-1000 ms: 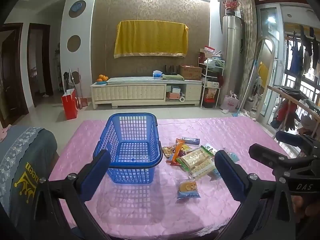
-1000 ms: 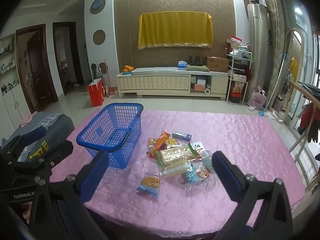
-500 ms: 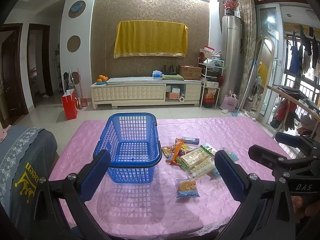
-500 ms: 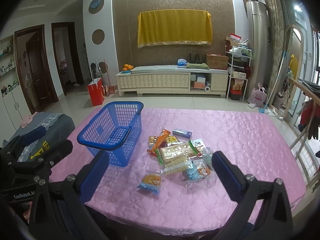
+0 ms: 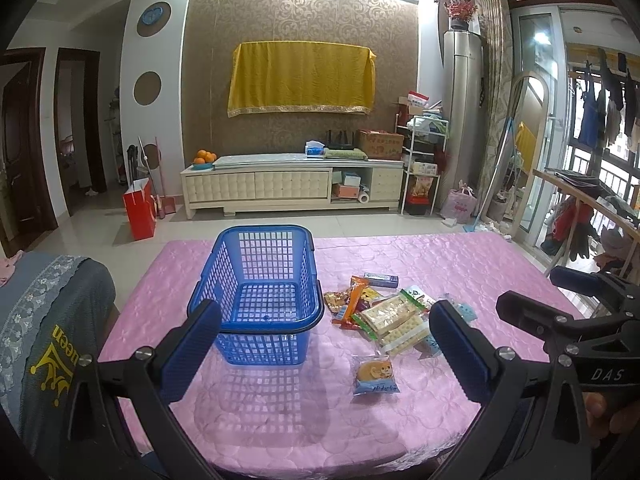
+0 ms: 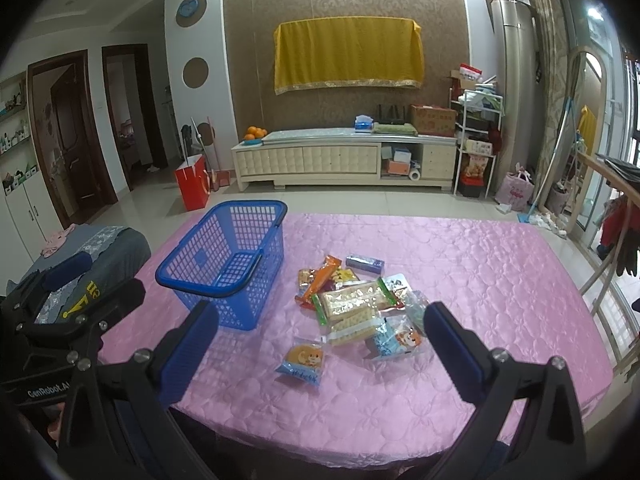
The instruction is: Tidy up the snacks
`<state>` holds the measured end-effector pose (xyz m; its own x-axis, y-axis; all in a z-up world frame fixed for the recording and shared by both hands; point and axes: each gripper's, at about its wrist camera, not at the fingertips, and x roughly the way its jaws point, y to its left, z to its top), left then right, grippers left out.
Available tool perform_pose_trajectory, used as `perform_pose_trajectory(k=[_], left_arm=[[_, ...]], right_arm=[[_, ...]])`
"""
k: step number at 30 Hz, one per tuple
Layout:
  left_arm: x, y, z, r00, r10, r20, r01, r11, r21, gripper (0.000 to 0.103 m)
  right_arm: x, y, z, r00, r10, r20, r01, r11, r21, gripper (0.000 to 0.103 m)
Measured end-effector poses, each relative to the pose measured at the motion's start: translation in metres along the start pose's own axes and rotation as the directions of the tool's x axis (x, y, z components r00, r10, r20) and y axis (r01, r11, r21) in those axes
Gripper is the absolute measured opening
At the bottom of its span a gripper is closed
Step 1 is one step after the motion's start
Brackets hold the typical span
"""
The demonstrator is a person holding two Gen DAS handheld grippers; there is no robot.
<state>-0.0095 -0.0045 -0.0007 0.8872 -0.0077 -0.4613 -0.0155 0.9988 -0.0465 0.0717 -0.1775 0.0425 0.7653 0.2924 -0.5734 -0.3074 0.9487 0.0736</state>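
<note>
An empty blue plastic basket point(image 5: 260, 264) stands on the pink table cover point(image 5: 460, 264); it also shows in the right wrist view point(image 6: 224, 256). Right of it lies a pile of snack packets point(image 5: 384, 312) point(image 6: 352, 296). A small blue cake packet point(image 5: 375, 374) point(image 6: 302, 362) lies apart, nearer to me. My left gripper point(image 5: 324, 340) is open and empty, above the near table edge, facing the basket. My right gripper point(image 6: 320, 340) is open and empty, facing the packets. Each gripper shows at the edge of the other's view.
A chair back with grey cloth point(image 5: 44, 320) stands at the table's left. A wooden chair point(image 6: 608, 280) stands at the right. Beyond the table are tiled floor, a red bag point(image 5: 140, 210) and a low white cabinet point(image 5: 292, 184).
Both views have shifted only slightly; the table and snacks sit marginally lower and closer. Nothing was gripped or moved.
</note>
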Motion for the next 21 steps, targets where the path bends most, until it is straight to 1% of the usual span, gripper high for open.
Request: perform_pose_trajectory(k=[21], left_arm=[[-0.0008, -0.0008, 0.0003, 1.0, 0.0, -0.001, 0.0, 1.0, 0.003, 0.103]], right_arm=[[-0.0008, 0.0012, -0.0028, 1.0, 0.004, -0.004, -0.004, 1.0, 0.003, 0.103]])
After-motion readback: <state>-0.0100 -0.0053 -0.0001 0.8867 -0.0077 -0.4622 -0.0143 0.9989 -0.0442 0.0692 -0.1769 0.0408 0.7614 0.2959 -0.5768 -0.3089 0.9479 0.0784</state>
